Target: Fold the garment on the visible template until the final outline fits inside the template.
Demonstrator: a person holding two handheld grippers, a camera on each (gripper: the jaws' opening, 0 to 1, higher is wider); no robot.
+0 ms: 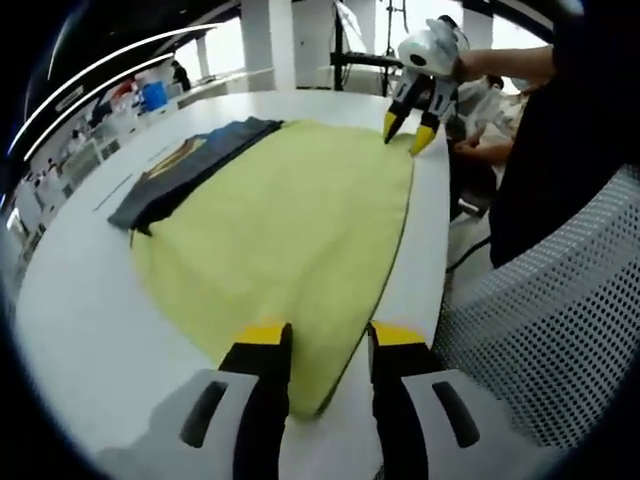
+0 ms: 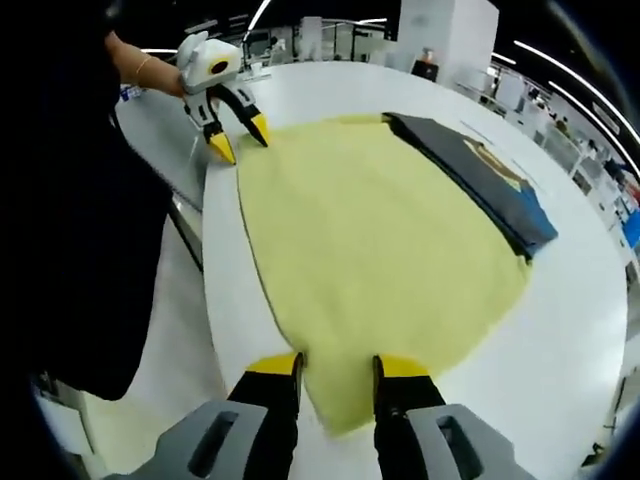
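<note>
A pale yellow garment (image 1: 290, 225) (image 2: 370, 230) lies spread flat on the white table (image 1: 90, 300) (image 2: 570, 330). Along its far side lies a dark folded cloth (image 1: 190, 165) (image 2: 480, 175) with a blue and tan print. In the left gripper view my left gripper (image 1: 328, 345) stands open, and the garment's near corner lies between its yellow-tipped jaws. My right gripper (image 1: 410, 132) is open at the opposite corner. In the right gripper view the right gripper (image 2: 338, 365) is open over its corner of the cloth, with the left gripper (image 2: 240, 140) open at the far end.
The person in dark clothes (image 1: 560, 150) (image 2: 80, 200) stands at the table's edge beside the garment. A white perforated chair back (image 1: 560, 330) is close to that edge. Shelves and other tables (image 1: 120, 100) stand in the background.
</note>
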